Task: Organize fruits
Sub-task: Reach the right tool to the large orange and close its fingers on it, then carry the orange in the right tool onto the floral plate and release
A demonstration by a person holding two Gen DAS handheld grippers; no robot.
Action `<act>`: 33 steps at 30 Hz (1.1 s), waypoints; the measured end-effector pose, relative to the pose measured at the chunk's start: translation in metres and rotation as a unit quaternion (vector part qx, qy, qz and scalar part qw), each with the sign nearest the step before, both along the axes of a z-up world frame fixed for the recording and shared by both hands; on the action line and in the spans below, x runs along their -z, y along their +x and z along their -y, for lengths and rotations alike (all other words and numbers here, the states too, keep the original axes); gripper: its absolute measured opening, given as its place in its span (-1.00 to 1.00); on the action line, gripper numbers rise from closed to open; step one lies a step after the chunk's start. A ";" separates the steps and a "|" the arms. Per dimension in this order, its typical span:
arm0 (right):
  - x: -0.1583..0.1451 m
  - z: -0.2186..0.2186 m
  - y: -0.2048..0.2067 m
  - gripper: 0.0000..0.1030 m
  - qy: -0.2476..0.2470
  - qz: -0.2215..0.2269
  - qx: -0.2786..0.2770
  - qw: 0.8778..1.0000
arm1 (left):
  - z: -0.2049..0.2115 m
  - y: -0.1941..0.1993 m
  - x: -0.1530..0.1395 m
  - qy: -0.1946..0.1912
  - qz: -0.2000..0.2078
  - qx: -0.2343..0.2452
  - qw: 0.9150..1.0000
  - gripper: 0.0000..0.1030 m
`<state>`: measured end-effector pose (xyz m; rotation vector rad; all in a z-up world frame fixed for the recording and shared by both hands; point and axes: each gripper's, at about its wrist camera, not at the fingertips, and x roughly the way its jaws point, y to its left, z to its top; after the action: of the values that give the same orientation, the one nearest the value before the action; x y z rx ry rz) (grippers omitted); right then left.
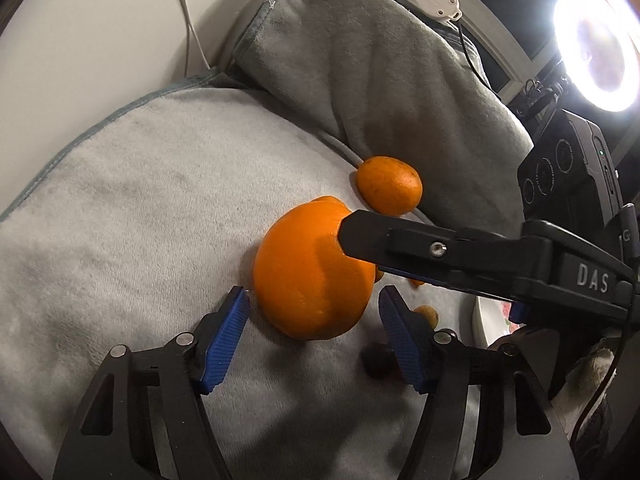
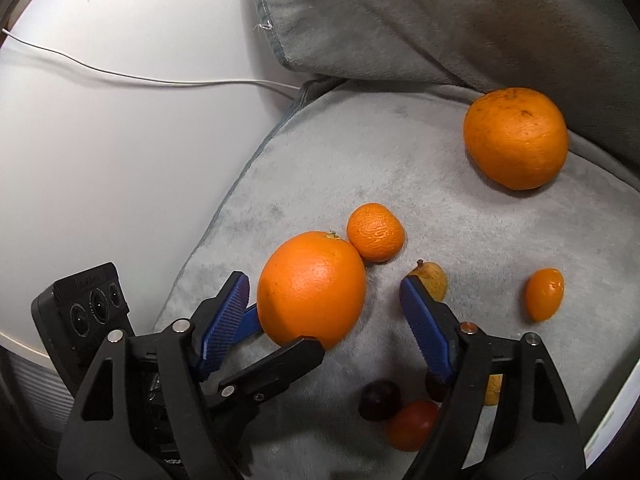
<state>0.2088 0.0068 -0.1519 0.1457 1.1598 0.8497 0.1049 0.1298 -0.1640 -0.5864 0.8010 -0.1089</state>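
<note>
- The left gripper (image 1: 314, 312) stands part open around the big orange (image 1: 310, 268), its blue pads (image 1: 224, 340) flanking the fruit without pressing it.
- The right gripper (image 2: 324, 308) is spread wider about the same orange; one black finger lies against its far side, though a firm touch is hard to judge.
- The orange rests on a grey blanket (image 2: 460, 220).
- A mandarin (image 2: 375, 232) touches it.
- A second orange (image 2: 516, 138) sits well apart by the blanket's fold.
- A kumquat (image 2: 545, 294), a pale pear-like fruit (image 2: 434, 278) and dark grapes (image 2: 379, 400) lie nearby.
</note>
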 end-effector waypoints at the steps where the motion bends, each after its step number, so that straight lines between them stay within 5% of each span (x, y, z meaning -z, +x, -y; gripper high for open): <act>1: 0.001 -0.001 0.000 0.53 -0.001 0.000 0.000 1.000 | 0.000 0.001 0.000 0.001 -0.001 0.001 1.000 0.20; 12: 0.005 -0.012 -0.002 0.26 0.001 -0.009 -0.013 1.000 | 0.003 0.003 0.002 0.007 -0.004 0.000 1.000 0.16; 33: -0.033 0.037 -0.031 0.24 0.008 0.037 0.009 0.999 | 0.050 -0.026 -0.034 0.034 0.031 0.031 0.998 0.16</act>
<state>0.1778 -0.0305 -0.1192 0.1364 1.0810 0.8421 0.0792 0.0794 -0.1296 -0.4908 0.7605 -0.1553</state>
